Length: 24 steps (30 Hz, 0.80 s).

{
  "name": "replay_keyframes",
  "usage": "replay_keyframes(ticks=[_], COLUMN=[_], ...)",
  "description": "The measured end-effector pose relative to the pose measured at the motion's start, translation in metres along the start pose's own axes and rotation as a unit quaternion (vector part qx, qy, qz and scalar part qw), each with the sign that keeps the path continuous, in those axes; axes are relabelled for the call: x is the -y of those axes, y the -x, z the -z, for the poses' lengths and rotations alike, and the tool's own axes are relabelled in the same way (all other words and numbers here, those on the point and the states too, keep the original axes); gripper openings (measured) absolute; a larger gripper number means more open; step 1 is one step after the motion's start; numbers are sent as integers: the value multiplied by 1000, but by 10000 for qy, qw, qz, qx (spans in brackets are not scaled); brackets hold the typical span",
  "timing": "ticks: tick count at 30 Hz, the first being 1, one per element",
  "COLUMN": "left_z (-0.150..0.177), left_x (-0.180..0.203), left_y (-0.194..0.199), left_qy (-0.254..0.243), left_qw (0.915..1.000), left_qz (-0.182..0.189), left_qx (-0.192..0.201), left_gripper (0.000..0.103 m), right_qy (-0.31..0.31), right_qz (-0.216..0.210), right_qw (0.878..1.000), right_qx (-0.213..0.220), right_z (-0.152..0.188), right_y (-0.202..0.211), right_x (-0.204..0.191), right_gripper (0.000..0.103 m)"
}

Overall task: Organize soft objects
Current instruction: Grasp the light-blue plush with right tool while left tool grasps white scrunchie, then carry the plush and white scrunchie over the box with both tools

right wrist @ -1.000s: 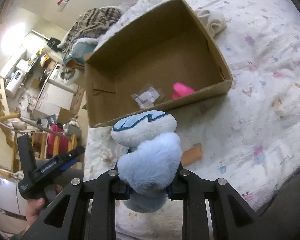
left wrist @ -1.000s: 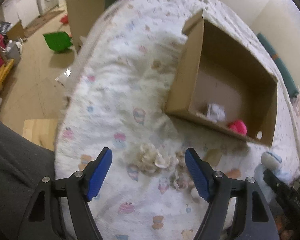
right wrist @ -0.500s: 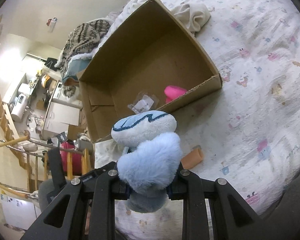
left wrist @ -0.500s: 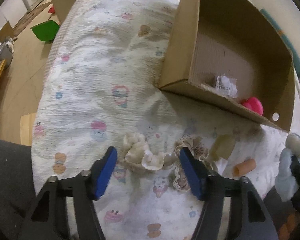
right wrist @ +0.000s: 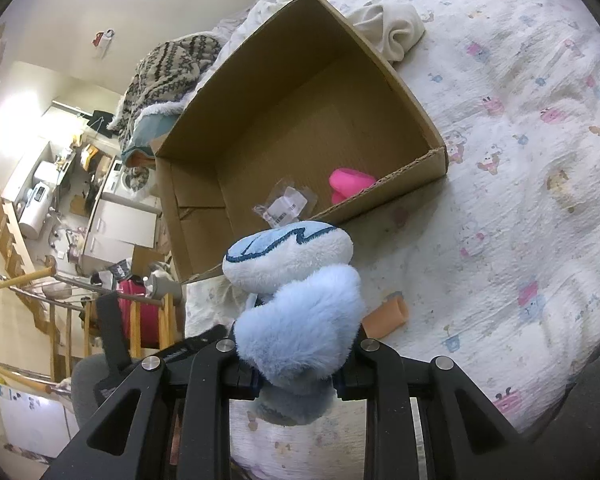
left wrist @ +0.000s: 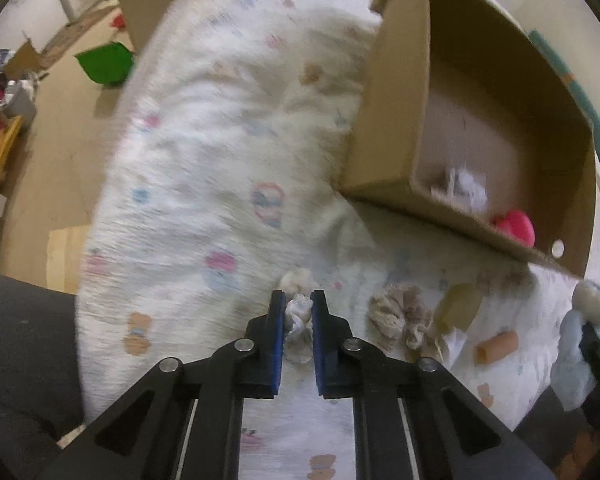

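My left gripper (left wrist: 298,312) is shut on a cream scrunchie (left wrist: 297,316) on the bed. A second beige scrunchie (left wrist: 398,316) lies just to its right. My right gripper (right wrist: 296,376) is shut on a light blue plush toy (right wrist: 296,312) and holds it above the bed, in front of the open cardboard box (right wrist: 404,92). The plush also shows at the right edge of the left wrist view (left wrist: 580,344). The box (left wrist: 396,92) holds a pink soft object (right wrist: 350,184) and a clear plastic packet (right wrist: 286,206).
An orange foam tube (right wrist: 386,314) and a yellowish piece (left wrist: 458,310) lie on the patterned bedspread (right wrist: 520,160) near the box. A cream cloth (right wrist: 392,28) lies behind the box. The bed edge drops to the floor on the left, with a green item (left wrist: 106,62).
My left gripper has closed from wide open onto the cream scrunchie. My right gripper still holds the blue plush and has shifted slightly.
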<state>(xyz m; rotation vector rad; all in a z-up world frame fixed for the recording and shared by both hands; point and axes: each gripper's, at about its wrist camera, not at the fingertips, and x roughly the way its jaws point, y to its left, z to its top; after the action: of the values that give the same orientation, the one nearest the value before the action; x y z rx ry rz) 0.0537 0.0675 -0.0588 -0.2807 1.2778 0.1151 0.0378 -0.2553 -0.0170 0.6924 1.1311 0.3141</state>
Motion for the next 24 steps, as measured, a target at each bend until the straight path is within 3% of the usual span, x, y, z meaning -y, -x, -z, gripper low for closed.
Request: replay_keyframes(ticks=[15, 24], left_z=[5, 3], left_x=[3, 11], left_y=[32, 62], left_qy=[-222, -352], left_qw=[9983, 9952], left_qz=[-127, 6], left_qx=[531, 913], left_gripper=[11, 11], right_qy=[302, 540], right_qz=[203, 131], right_qw=[9993, 9983], right_qx=[49, 182], right_z=[3, 3], right_y=[0, 10], right_x=[-8, -18], right_gripper=[27, 27])
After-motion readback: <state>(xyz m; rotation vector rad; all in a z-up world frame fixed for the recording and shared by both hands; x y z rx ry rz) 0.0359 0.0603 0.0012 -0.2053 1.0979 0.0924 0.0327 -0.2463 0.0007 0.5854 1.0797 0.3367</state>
